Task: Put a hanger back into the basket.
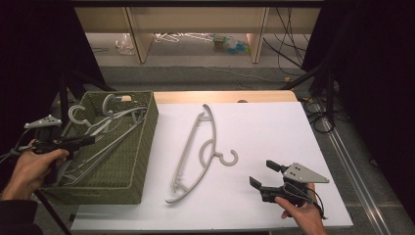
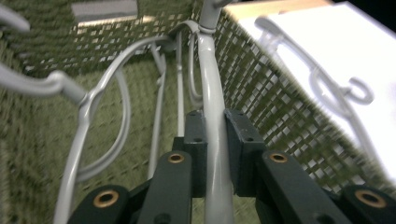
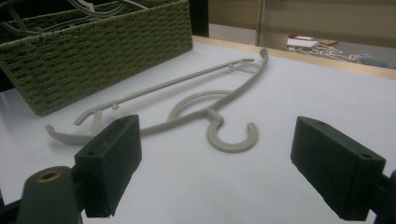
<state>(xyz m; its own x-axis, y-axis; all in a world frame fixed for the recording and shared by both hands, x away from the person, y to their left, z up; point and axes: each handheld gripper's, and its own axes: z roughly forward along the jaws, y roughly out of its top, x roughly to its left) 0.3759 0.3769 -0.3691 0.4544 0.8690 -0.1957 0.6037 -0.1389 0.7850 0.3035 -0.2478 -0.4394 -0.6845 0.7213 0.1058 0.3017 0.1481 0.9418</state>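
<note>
A green woven basket at the table's left holds several grey plastic hangers. My left gripper reaches into it from the left. In the left gripper view its jaws are shut on the arm of one grey hanger, whose hook rises by the basket's wall. Another grey hanger lies flat on the white table, hook toward the right. My right gripper hovers open just right of that hook, with nothing between its fingers; the lying hanger is ahead of it.
The white table top has free room to the right of and behind the lying hanger. The basket stands along the left edge. Beyond the table's far edge are wooden shelf legs and cables on the floor.
</note>
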